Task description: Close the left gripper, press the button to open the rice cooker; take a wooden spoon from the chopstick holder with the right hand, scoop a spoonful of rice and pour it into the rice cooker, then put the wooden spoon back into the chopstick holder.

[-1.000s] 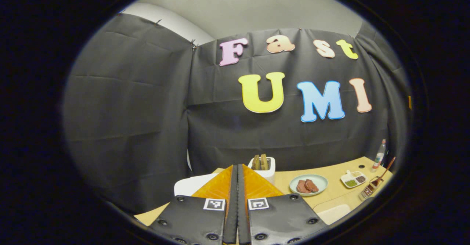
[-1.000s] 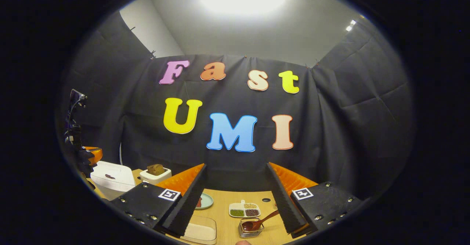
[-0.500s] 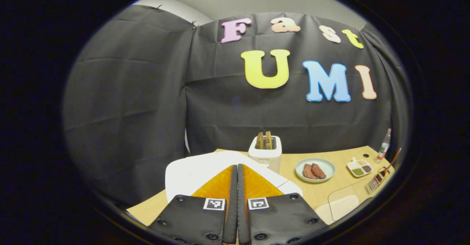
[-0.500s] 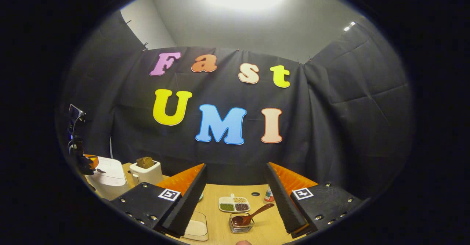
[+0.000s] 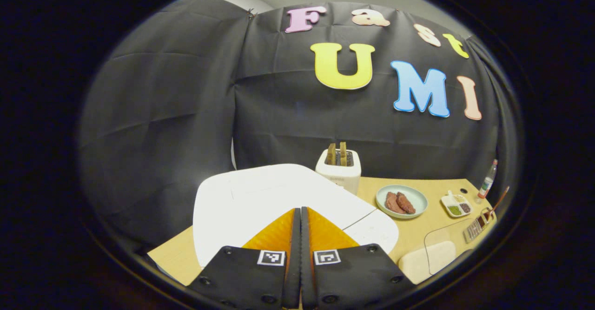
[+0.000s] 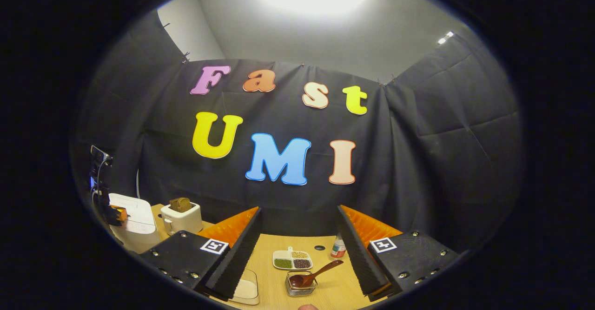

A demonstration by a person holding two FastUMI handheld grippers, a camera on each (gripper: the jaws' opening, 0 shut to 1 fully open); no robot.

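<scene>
My left gripper is shut, with nothing between its fingers, and hovers over the closed lid of the white rice cooker. The cooker also sits at the far left of the right gripper view, with the left gripper above it. My right gripper stands open above the table. Beyond its fingers a wooden spoon leans in a metal chopstick holder. The same holder with the spoon lies at the far right of the left gripper view. A clear container of rice sits near the front edge.
A white toaster with bread stands behind the cooker. On the wooden table are a green plate of meat, a divided dish of grains and a small bottle. The clear rice container lies left of the holder.
The left gripper has tipped down and moved over the rice cooker, whose lid now spreads out under its fingers. The right gripper has drifted slightly; the holder sits a little more centred.
</scene>
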